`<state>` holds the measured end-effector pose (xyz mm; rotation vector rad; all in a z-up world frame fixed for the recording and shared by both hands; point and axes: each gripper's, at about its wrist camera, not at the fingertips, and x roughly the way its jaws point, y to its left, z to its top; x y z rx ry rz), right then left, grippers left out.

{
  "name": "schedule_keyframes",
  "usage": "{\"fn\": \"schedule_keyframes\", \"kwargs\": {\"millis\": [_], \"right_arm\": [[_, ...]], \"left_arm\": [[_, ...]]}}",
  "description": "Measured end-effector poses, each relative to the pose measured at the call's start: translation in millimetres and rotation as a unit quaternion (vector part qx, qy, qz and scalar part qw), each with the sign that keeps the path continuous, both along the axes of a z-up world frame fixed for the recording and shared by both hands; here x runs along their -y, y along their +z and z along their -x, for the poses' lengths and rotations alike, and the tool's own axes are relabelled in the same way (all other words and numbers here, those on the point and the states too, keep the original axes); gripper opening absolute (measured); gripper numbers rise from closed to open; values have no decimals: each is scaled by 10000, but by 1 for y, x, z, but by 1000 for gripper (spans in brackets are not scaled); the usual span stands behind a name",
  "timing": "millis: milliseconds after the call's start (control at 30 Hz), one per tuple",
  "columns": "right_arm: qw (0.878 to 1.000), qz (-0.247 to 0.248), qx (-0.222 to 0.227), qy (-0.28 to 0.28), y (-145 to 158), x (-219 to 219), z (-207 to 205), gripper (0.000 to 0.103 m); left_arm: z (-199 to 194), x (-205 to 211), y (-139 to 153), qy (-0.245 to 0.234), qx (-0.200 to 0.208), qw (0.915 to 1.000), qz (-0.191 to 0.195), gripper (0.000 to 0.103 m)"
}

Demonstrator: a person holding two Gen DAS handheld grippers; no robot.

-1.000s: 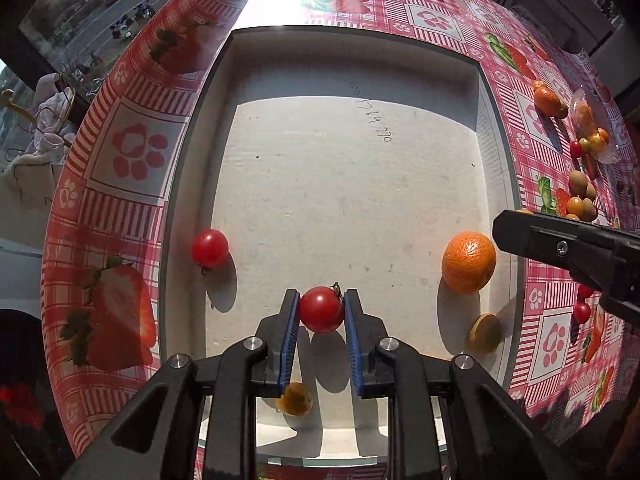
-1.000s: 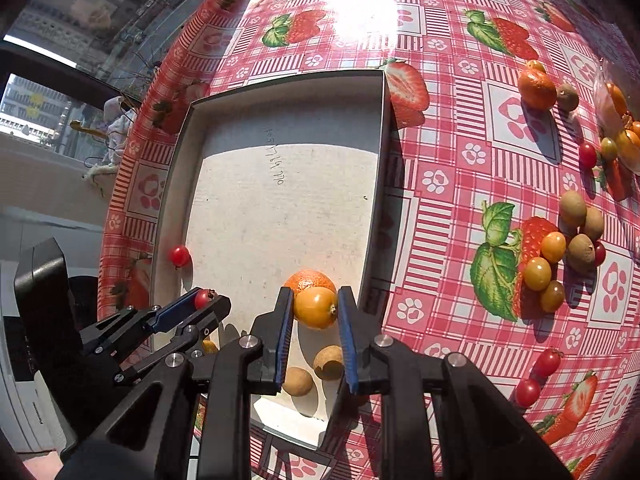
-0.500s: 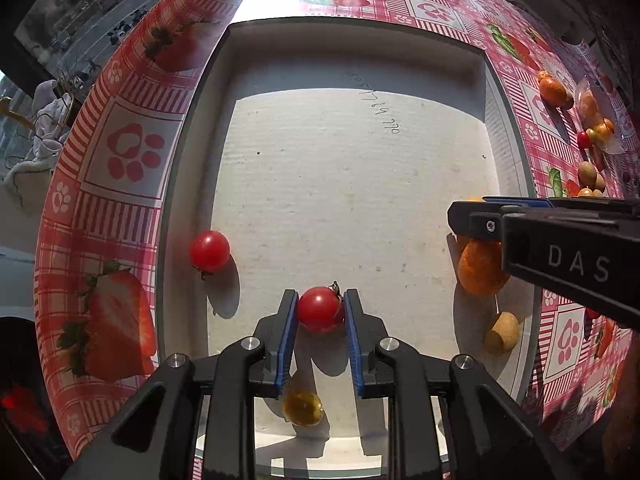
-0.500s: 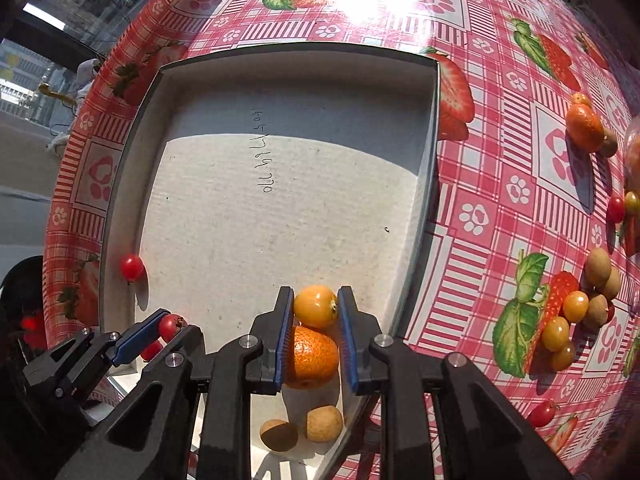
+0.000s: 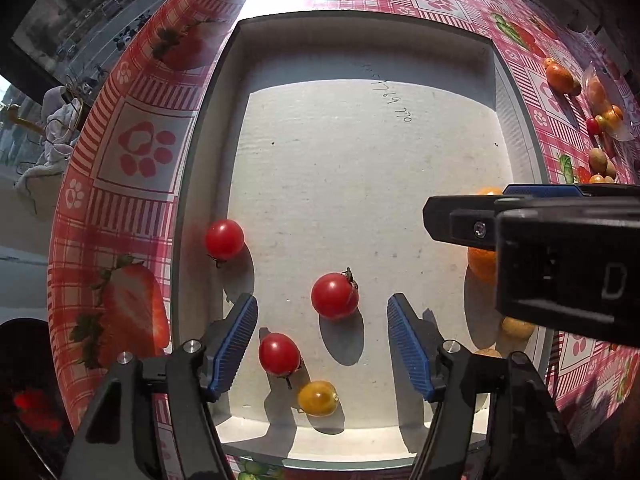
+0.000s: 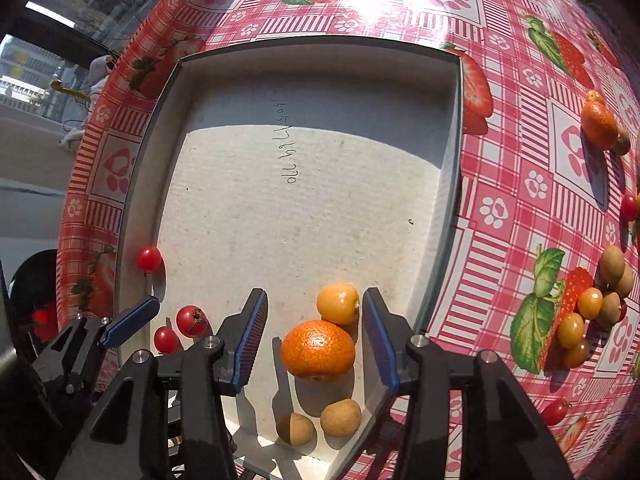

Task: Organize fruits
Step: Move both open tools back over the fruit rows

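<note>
- The left gripper [image 5: 322, 344] is pointed down into a shallow grey cardboard tray [image 5: 360, 52], its fingers [image 5: 236, 344] opening wide.
- A red cherry tomato [image 5: 335, 295] is seen on the tray floor between those fingers, touched by neither pad.
- A second red cherry tomato [image 5: 279, 353] lies just beside the left finger, and a yellow cherry tomato [image 5: 318, 398] rests near the tray's near wall.
- A third red cherry tomato [image 5: 224, 239] sits against the tray's left wall.
- The right gripper [image 6: 316, 338] is angled into the tray's right near corner, its fingers [image 6: 380, 340] also opening, with nothing gripped.
- A yellow-orange round fruit [image 6: 338, 303] is seen between the right fingers, clear of both pads and touching a mandarin [image 6: 318, 350] below it.
- Two small brown fruits [image 6: 340, 417] lie beside each other by the near wall.
- The tray stands on a bench covered with a red strawberry-print cloth [image 6: 520, 208], where more small fruits [image 6: 592, 312] are scattered well apart from the tray.
</note>
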<state>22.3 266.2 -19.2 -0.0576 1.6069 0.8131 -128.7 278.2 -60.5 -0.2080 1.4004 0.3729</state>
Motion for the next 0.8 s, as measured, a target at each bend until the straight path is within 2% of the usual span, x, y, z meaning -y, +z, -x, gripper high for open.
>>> {"fn": "schedule_keyframes", "kwargs": {"millis": [33, 67, 200, 433, 533, 800], "right_arm": [[10000, -57, -28, 1, 3, -1, 1, 72], [9999, -111, -49, 13, 6, -1, 2, 79], [9999, -42, 115, -30, 19, 2, 4, 92], [9994, -188, 71, -279, 34, 19, -1, 93], [9988, -256, 12, -421, 37, 38, -2, 94], [9967, -37, -162, -798, 25, 92, 8, 94]], "left_arm": [[4, -1, 1, 65, 23, 10000, 42, 74], [5, -3, 3, 124, 20, 9999, 20, 86], [11, -4, 8, 140, 4, 9999, -98, 88], [28, -6, 15, 127, -100, 9998, -92, 88], [23, 1, 15, 38, -170, 9998, -101, 88], [5, 48, 25, -387, -164, 9991, -57, 88]]}}
